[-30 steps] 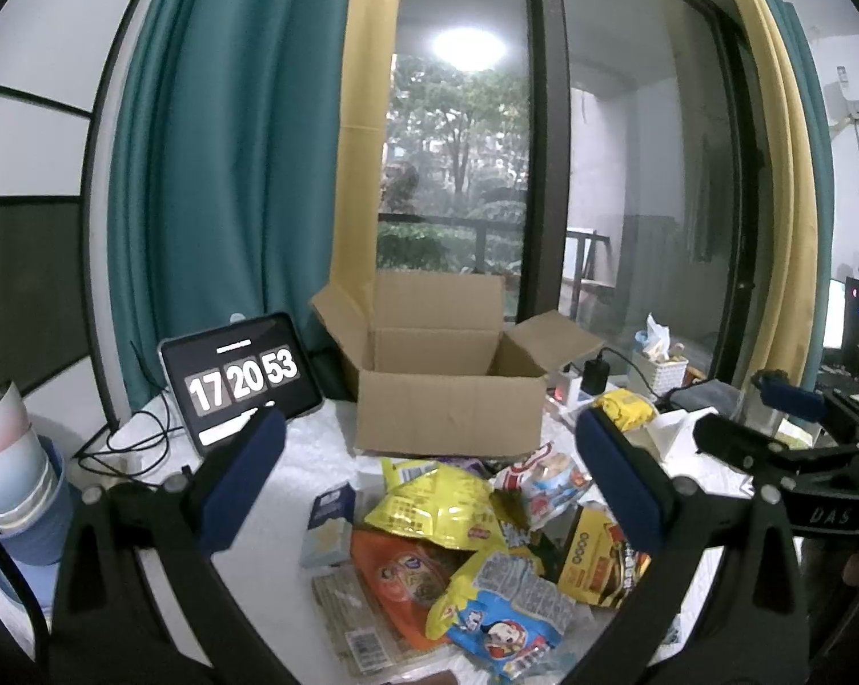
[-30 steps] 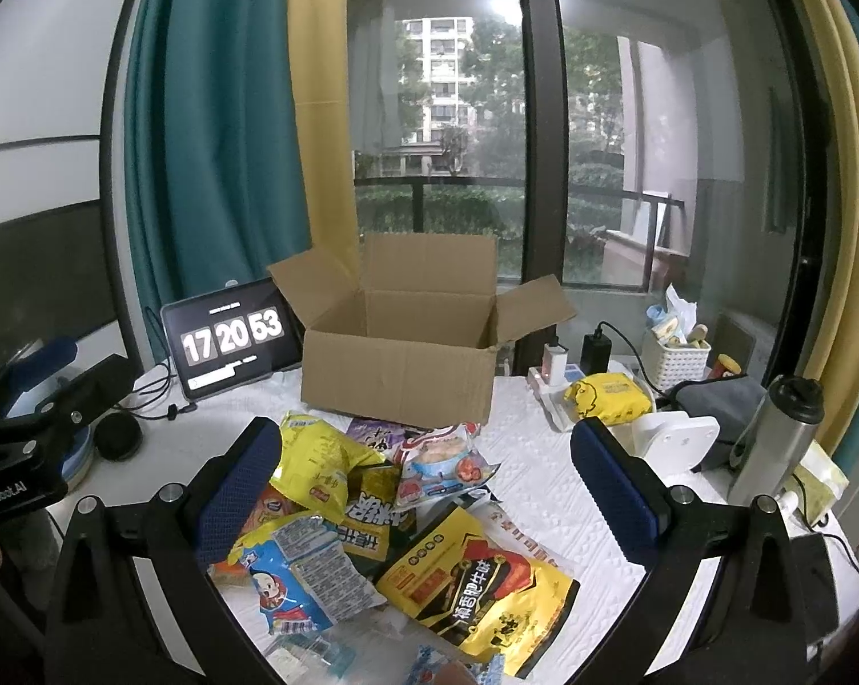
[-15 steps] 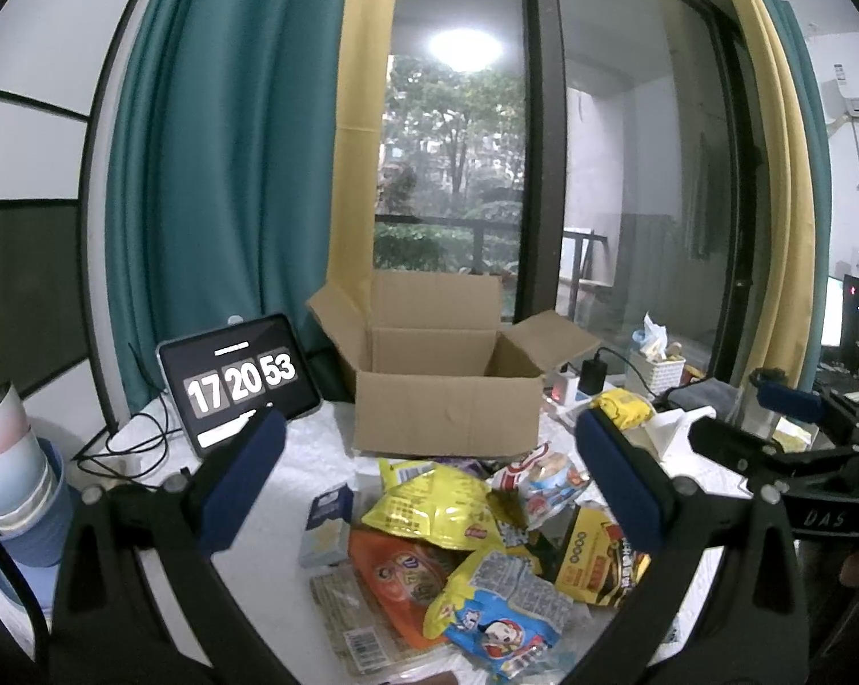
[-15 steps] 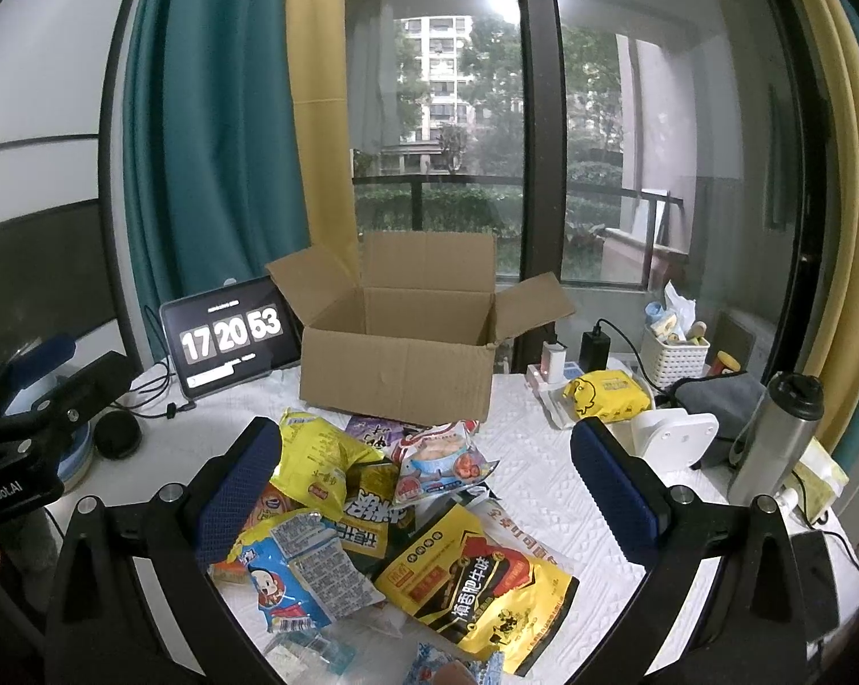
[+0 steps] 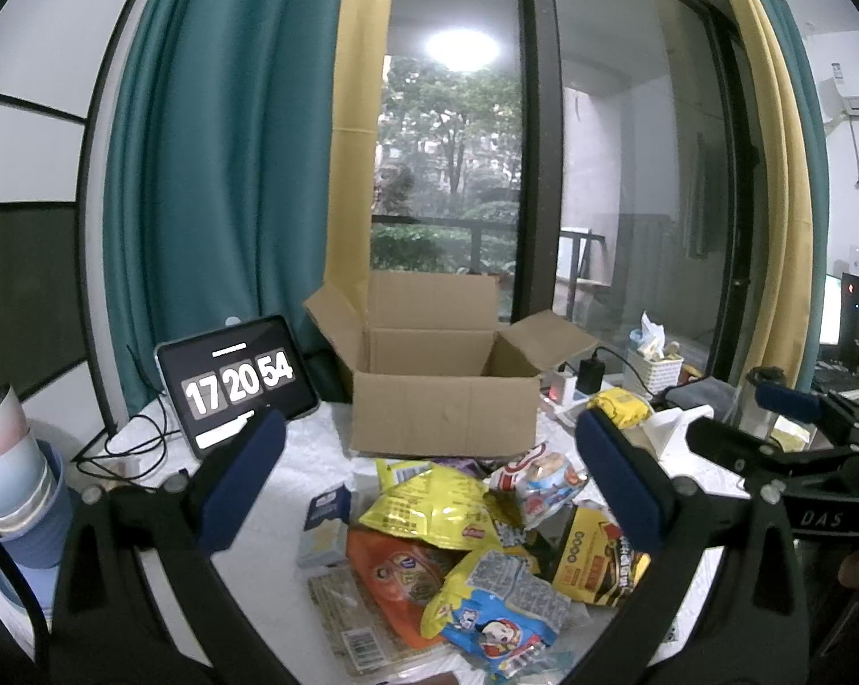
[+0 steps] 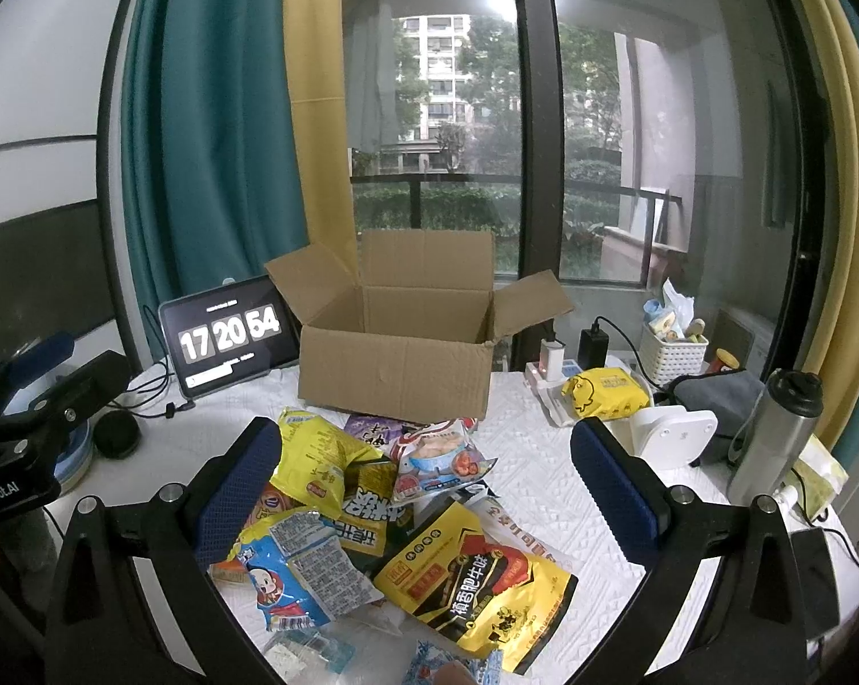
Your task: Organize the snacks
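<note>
A: Snacks (image 6: 372, 514) lie heaped at the lower centre of the right wrist frame, just in front of the cardboard box (image 6: 398, 368), whose flaps stand up

B: And the tongs?

A: The right gripper (image 6: 426, 494) stands wide above the heap and holds nothing. The left gripper (image 5: 429, 479) is spread wide too, bare, over the same pile

B: Anything beside the box?

A: A tablet clock (image 5: 236, 382) at centre left, and a steel bottle (image 6: 772, 434) at the right edge
</note>
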`<state>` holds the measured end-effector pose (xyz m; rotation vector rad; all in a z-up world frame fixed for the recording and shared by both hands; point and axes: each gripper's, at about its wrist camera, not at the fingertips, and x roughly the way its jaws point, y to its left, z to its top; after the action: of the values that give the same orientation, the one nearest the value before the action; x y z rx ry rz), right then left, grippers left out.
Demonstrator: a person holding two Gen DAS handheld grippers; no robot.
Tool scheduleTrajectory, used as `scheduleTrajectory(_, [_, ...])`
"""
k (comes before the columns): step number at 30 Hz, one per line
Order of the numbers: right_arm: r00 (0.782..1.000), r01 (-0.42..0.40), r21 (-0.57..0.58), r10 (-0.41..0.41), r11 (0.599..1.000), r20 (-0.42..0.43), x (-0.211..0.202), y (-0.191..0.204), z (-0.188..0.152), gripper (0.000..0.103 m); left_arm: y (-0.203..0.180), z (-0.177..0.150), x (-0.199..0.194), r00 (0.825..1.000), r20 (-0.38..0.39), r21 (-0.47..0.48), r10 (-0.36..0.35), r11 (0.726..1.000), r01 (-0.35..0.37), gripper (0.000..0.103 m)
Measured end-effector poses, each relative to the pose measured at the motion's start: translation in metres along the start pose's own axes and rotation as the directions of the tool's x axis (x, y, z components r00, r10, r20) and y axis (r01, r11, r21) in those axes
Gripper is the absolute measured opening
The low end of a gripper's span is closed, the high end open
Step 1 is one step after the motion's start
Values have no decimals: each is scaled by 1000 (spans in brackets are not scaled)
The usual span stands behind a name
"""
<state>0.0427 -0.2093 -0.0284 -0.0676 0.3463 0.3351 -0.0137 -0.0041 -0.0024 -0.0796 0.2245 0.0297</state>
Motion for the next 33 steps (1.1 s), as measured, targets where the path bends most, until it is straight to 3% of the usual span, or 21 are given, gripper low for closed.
scheduleTrajectory(16, [1000, 9, 11, -9, 1000, -10, 3, -7, -5, 103, -4, -2, 8, 1000, -25, 3, -9, 1000, 9, 102])
scheduleTrajectory(22, [998, 30, 24, -29, 999, -47, 11, -17, -11, 103, -7, -28, 31, 991, -127, 8, -37, 999, 38, 102])
scheduleTrajectory(26, [993, 50, 38, -46, 998, -107, 26, -31, -29, 103, -8, -57, 56, 966, -248, -13, -69, 998, 68, 102])
scheduleTrajectory(33, [968, 53, 57, -37, 997, -249, 69, -59, -77, 103, -24, -111, 97, 896, -422, -57, -136, 991, 123, 102])
